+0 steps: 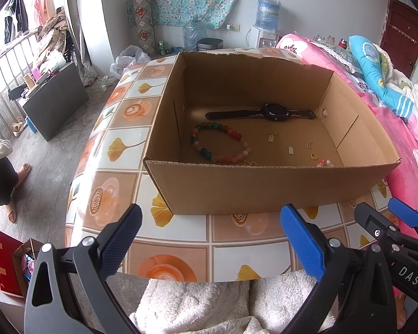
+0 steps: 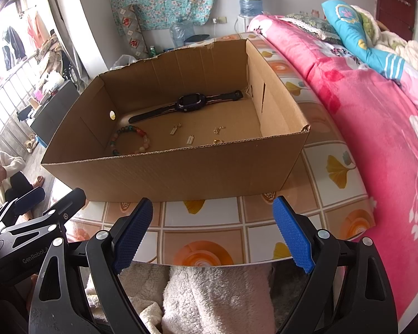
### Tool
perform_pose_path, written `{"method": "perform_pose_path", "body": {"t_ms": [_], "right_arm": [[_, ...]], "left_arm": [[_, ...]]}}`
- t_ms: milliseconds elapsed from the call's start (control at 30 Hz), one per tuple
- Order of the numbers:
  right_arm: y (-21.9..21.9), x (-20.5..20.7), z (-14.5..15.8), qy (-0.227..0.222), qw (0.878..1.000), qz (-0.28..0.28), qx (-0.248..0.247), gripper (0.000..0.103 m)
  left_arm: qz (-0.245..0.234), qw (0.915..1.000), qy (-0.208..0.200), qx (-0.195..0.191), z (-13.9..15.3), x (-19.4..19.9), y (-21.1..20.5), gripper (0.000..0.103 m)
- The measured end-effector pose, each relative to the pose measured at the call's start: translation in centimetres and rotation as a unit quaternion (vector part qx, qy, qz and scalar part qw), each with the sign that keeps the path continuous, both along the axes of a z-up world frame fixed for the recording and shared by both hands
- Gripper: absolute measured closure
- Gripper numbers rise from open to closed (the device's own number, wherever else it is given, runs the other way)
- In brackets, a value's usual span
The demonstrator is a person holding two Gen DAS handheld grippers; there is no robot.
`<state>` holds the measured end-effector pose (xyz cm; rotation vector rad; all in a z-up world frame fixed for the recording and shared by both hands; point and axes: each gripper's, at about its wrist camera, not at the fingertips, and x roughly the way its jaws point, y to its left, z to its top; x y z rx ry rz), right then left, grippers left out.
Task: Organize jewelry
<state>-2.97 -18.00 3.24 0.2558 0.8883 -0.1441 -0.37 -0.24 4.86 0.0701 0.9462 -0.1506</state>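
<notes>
You are holding both grippers back at the near edge of the tabletop, short of the cardboard box. Your left gripper is keeping its jaws spread wide with nothing between them, and your right gripper is doing the same, hovering just beside it over the patterned tabletop cover.

The jewelry is lying inside the box, which is sitting toward the right edge of the tabletop, next to the pink bedding. A dark watch is stretching flat along the far wall of the box floor. A multicoloured bead bracelet is resting in front of it, toward the box's left wall. Small gold pieces are scattered to its right: two little rectangular pendants, a gold ring and a tiny chain piece (too small to make out further). A pale beaded item is peeking above the near wall.
</notes>
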Motion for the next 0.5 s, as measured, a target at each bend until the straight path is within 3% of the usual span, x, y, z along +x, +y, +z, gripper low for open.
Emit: {"method": "perform_pose_path", "body": {"t_ms": [500], "right_arm": [[-0.08, 0.02, -0.09, 0.0, 1.0, 0.0, 0.0, 0.019]], "left_arm": [[0.005, 1.0, 0.001, 0.0, -0.22, -0.12, 0.24, 0.005]]}}
